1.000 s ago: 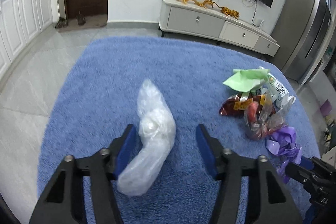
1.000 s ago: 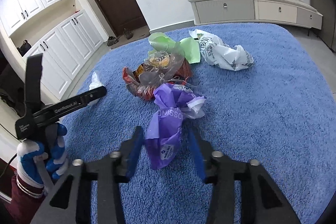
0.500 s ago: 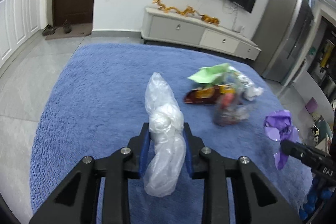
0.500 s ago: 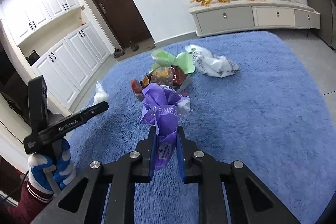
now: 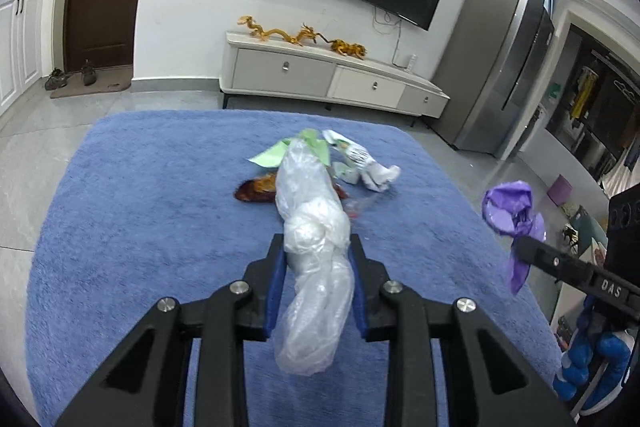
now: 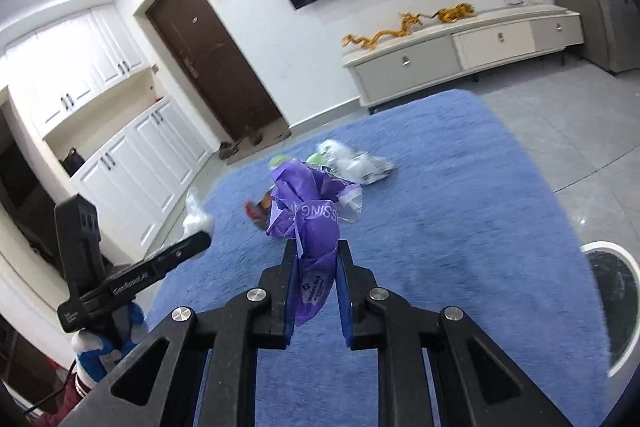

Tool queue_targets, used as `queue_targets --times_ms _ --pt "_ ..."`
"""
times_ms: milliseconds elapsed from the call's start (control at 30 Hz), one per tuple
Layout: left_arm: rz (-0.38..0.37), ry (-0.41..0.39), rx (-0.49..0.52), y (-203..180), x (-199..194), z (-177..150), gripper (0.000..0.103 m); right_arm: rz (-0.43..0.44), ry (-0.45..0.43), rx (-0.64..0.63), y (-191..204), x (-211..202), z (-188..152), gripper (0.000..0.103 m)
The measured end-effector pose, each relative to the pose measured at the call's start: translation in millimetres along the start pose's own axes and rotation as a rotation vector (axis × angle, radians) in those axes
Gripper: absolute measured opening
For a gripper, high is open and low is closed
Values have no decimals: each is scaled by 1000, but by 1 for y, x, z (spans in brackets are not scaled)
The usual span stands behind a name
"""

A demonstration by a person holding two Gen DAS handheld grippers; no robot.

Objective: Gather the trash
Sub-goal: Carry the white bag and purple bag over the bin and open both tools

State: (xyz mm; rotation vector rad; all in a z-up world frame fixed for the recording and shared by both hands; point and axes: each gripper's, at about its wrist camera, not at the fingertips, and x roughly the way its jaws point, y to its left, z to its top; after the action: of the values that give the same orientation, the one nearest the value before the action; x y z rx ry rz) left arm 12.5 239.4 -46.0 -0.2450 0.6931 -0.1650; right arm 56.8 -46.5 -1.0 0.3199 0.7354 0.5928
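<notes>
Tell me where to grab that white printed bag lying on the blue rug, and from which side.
Go for the twisted, bunched end of the white printed bag, the end nearer the camera on its right. It narrows there to a wad that a tool could close around, while the rest spreads flat on the blue rug. Come down from above, fingers across the twist; both tools hold trash now, so one must empty first.

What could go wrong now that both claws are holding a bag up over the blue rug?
1. The clear plastic bag is pinched near its middle by the left claw, with slack hanging loose on both sides. Thin film like that may slip out.
2. The purple bag is held by a narrow twisted part in the right claw, so it could tear or slide free.
3. More wrappers lie on the rug; they could get left behind.
</notes>
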Motion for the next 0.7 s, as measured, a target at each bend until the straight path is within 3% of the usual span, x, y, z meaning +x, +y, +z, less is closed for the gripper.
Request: queue_targets --times_ms 300,500,700 --pt "-86 70 128 -82 25 -3 27 -99 -102 133 -68 -48 2 16" --pt "-178 140 236 -164 62 -1 27 -238 -174 213 -126 -92 -5 16" --pt "-250 220 364 -255 105 -12 27 -355 -175 322 -185 -118 -21 16"
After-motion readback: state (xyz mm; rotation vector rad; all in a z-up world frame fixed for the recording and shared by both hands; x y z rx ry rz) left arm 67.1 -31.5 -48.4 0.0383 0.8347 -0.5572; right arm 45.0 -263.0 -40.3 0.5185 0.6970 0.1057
